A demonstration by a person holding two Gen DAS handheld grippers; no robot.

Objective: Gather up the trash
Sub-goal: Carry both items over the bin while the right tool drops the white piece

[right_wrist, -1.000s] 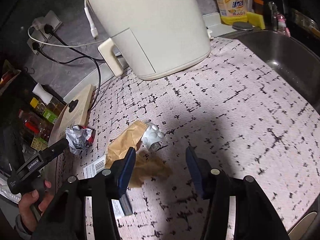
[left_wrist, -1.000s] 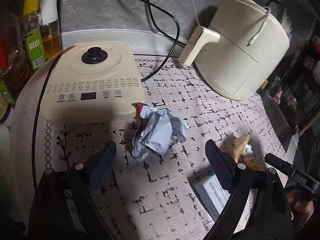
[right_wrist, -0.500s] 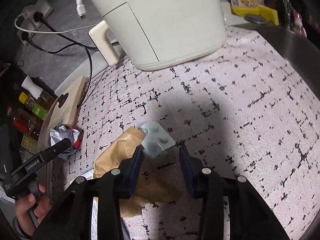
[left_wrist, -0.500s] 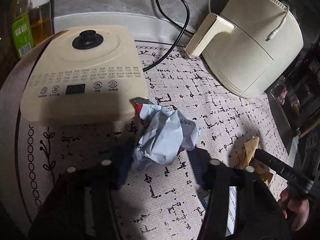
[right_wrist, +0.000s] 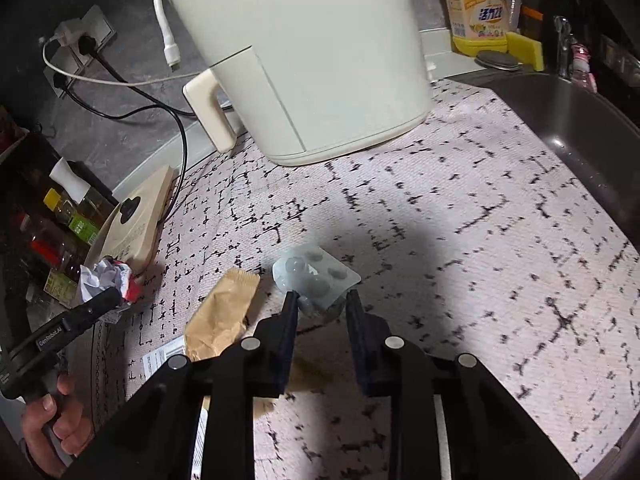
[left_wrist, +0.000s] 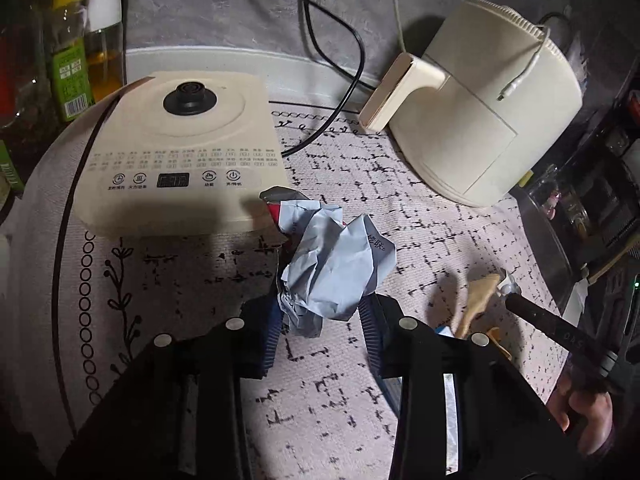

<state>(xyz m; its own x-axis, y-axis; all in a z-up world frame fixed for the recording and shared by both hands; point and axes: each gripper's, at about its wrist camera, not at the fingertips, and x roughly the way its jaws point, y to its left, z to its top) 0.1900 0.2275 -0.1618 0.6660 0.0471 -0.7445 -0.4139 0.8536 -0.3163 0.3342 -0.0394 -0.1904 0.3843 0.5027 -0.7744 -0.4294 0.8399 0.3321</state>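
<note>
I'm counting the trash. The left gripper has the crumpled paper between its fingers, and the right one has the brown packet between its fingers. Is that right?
Not quite. The right gripper is closing around the pill pack, not the brown packet, which lies beside it, as the right wrist view shows. The left gripper does have the crumpled paper between its fingers.

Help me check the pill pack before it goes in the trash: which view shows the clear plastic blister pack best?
The right wrist view: the clear plastic blister pack lies centred and lit, bubbles visible, its near edge between the closing right claw fingers. The left wrist view shows only a small pale sliver behind the tan paper wrapper.
</note>
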